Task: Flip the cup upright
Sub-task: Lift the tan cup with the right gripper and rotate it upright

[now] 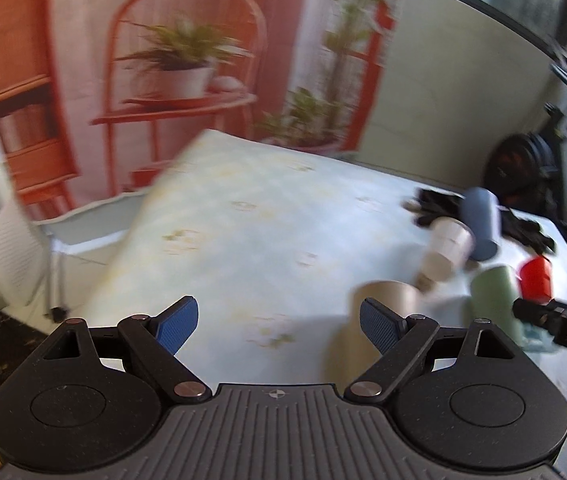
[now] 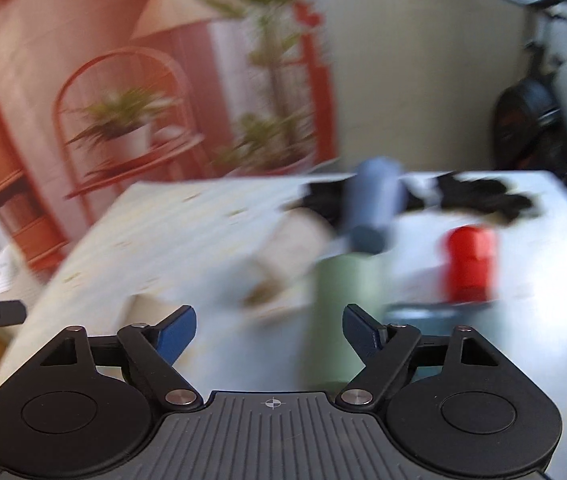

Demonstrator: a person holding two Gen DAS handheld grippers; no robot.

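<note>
Nearest of all are the blue-padded fingers (image 1: 177,322) of the left gripper (image 1: 279,326), spread wide with nothing between them, only the pale patterned desk (image 1: 243,216) showing through the gap. Just beyond its right finger stands a tan cup (image 1: 387,296), partly hidden by that finger; which end is up I cannot tell through the blur.

The right gripper (image 2: 269,330) is likewise fully spread and holds nothing. Just ahead of its right finger, slightly inside the gap, stands a tall green cup (image 2: 343,300); whether its mouth is up or down cannot be made out. To the right of that finger sits something low and teal (image 2: 423,316), too smeared to name.

Farther out from both pairs of fingers lies the cluster. A white paper cup (image 1: 449,246) lies tipped on its side, ahead and to the right of the left gripper. A blue-grey cup (image 2: 375,208) lies on its side behind the green one, one end turned toward the right gripper. A small red cup (image 2: 469,264) stands off to the right. Behind them all sprawls a heap of black fabric (image 2: 483,200), at the far edge of the desk.

As for progress, I would judge the job barely begun: neither gripper touches a cup, and at least two cups lie on their sides. Reaching, closing on one and turning it onto its base all remain to be done.
</note>
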